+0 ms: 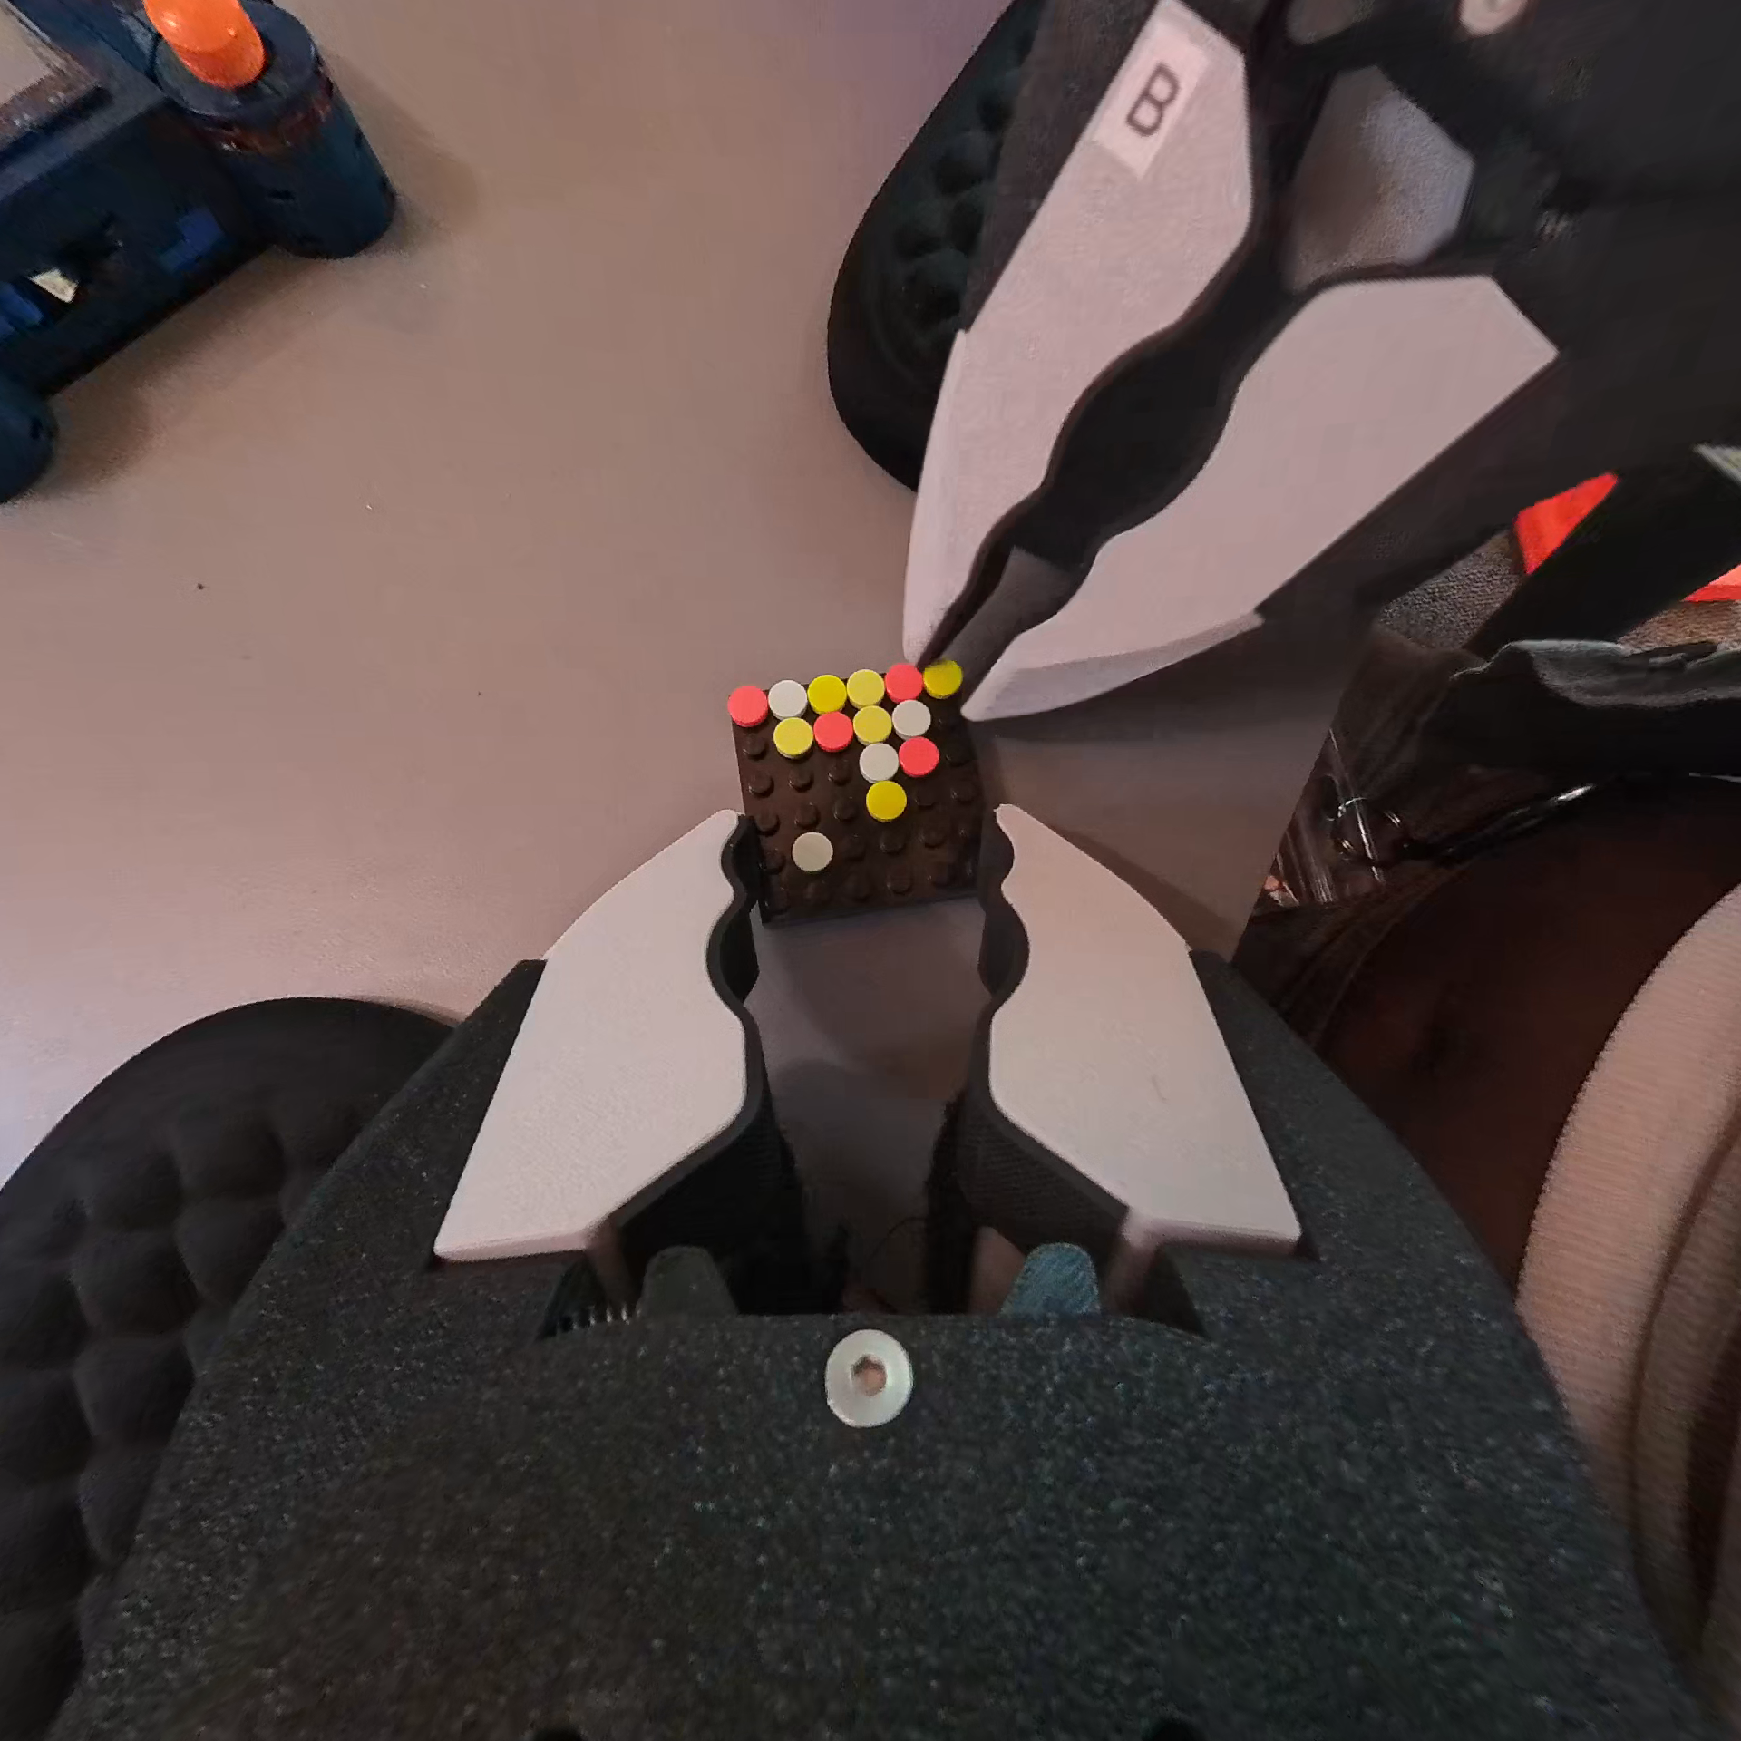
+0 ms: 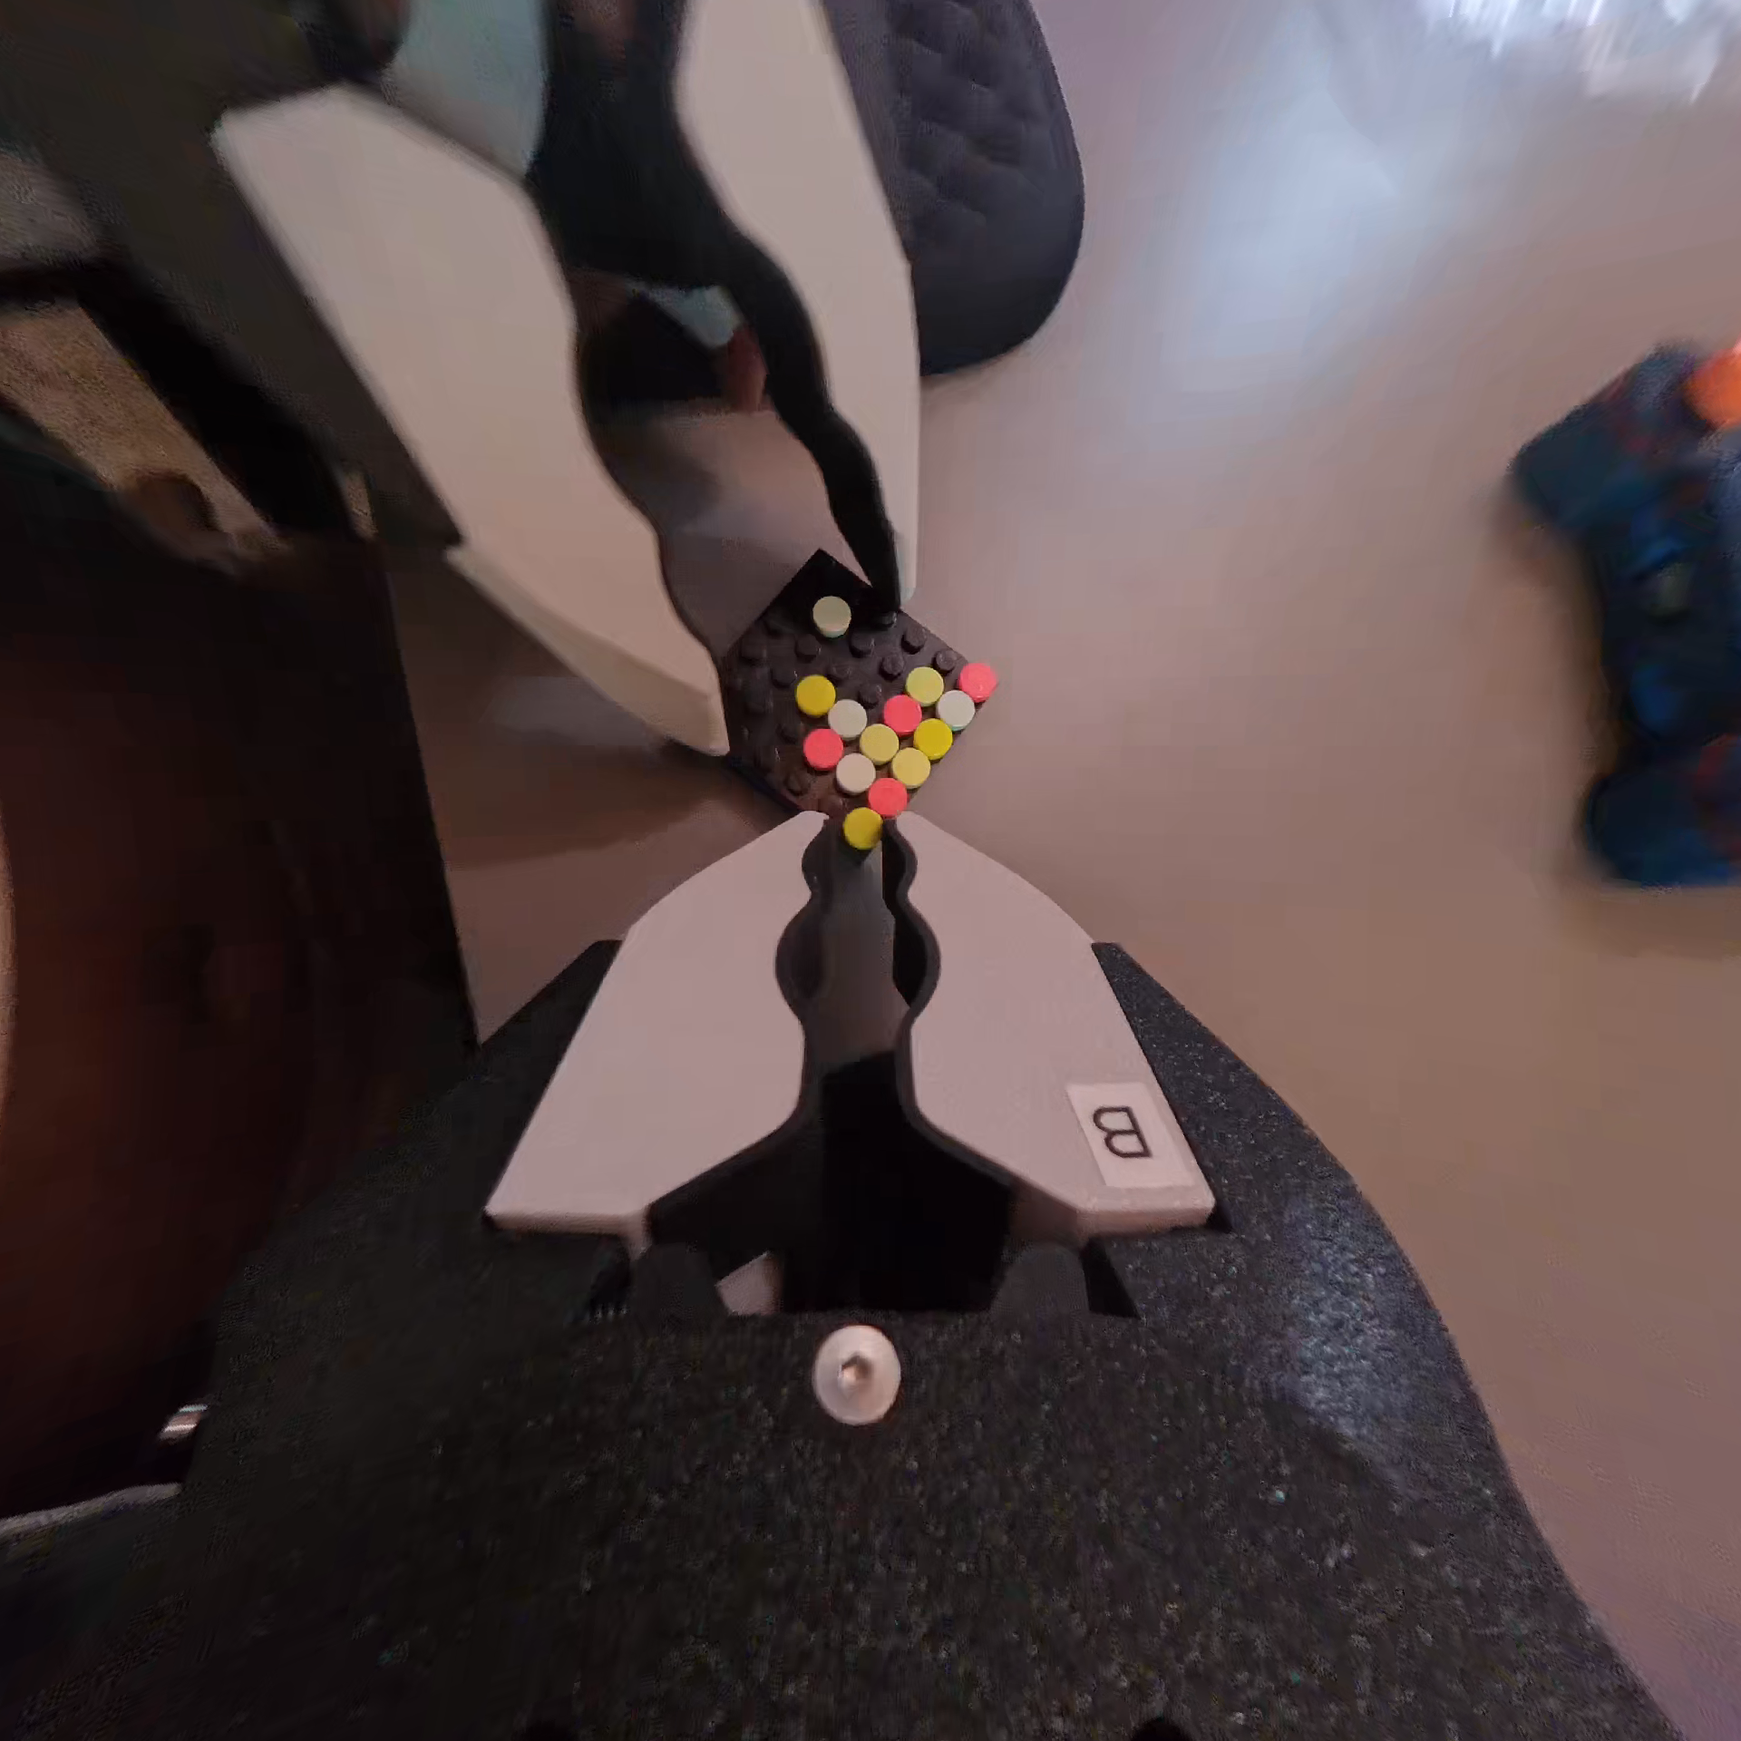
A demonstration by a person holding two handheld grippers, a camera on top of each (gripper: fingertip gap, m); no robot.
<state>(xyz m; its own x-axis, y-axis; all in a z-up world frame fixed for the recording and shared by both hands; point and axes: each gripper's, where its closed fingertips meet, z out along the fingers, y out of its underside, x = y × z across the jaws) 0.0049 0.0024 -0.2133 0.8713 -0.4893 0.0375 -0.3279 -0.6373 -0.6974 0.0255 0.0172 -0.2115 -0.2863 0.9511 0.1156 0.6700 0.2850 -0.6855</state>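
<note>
A small black studded plate (image 1: pixel 848 848) lies on a pale tabletop (image 1: pixel 471 659), with several round tiles in red, yellow and white pressed onto its far half. My left gripper (image 1: pixel 867 829) has its fingertips against the plate's two near side edges and holds it. It shows in the right wrist view (image 2: pixel 810 674) straddling the plate (image 2: pixel 782 669). My right gripper (image 2: pixel 862 834) is nearly closed, pinching a yellow round tile (image 2: pixel 862 827) at the plate's corner. In the left wrist view it (image 1: pixel 945 680) comes in from the upper right onto that yellow tile (image 1: pixel 945 676).
A blue and black device with an orange cap (image 1: pixel 207 141) lies at the far left, and shows blurred in the right wrist view (image 2: pixel 1649 641). Black quilted pads (image 1: pixel 904 283) (image 1: pixel 141 1319) lie beside the grippers. A dark brown object (image 1: pixel 1507 989) stands at the right. Both grippers' tips are close together, under 4 cm apart.
</note>
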